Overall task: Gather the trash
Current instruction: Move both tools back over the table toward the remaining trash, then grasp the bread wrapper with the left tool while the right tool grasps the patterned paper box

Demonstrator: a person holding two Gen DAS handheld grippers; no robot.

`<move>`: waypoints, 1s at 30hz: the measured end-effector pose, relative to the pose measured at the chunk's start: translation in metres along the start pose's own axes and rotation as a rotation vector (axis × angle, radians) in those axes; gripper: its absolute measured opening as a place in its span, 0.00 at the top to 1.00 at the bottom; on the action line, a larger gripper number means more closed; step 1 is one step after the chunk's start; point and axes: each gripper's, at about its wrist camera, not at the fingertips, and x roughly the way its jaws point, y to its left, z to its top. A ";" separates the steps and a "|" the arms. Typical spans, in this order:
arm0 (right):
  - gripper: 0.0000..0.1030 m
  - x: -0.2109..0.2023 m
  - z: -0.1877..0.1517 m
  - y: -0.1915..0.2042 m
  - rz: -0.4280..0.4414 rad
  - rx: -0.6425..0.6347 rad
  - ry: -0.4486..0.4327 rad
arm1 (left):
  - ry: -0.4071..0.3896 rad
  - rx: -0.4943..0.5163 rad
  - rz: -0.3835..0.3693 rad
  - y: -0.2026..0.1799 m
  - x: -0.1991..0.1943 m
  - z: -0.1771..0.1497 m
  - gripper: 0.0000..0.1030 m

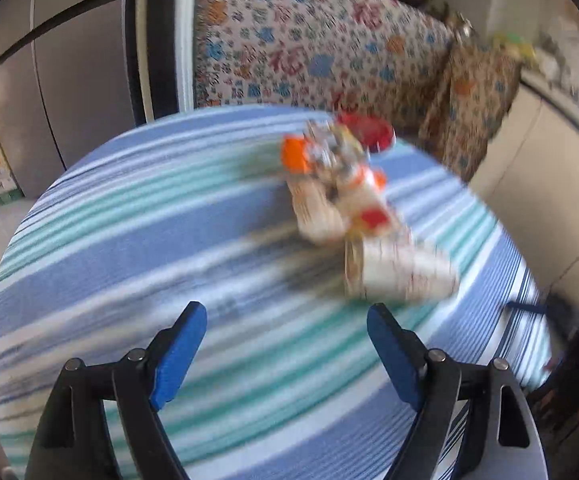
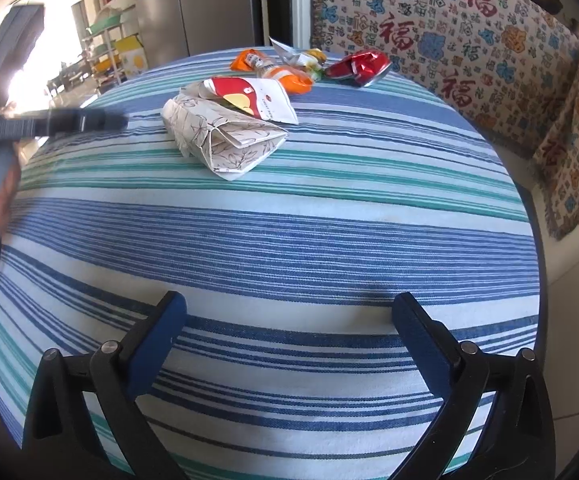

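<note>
Trash lies in a pile on the striped tablecloth. A folded white paper bag lies nearest, with a white packet with a red bird print on it. Behind are an orange wrapper and a crumpled red foil wrapper. The left wrist view is blurred; the paper bag, the orange wrapper and the red wrapper show there. My left gripper is open and empty, short of the bag. It also shows in the right wrist view. My right gripper is open and empty over the near cloth.
A sofa with a patterned throw and a cushion stand behind and right of the table. A grey fridge and shelves stand at the back left. The table's edge curves down the right side.
</note>
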 end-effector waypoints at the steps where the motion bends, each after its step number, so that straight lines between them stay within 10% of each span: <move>1: 0.00 0.000 0.000 0.000 0.000 0.000 0.000 | -0.006 -0.016 -0.022 0.003 0.000 0.012 0.18; 9: 0.00 0.000 0.001 0.001 -0.001 0.000 -0.001 | 0.134 0.008 -0.128 -0.007 0.067 0.082 0.22; 12: 0.00 0.000 0.001 0.001 -0.001 0.000 0.000 | 0.190 -0.017 -0.149 -0.004 0.089 0.083 0.44; 14: 0.00 0.001 0.001 0.002 -0.002 0.001 0.000 | 0.207 -0.019 -0.174 -0.004 0.092 0.080 0.81; 30: 0.01 0.026 0.051 -0.007 0.212 -0.008 -0.024 | 0.112 -0.020 -0.029 0.025 -0.010 -0.043 0.75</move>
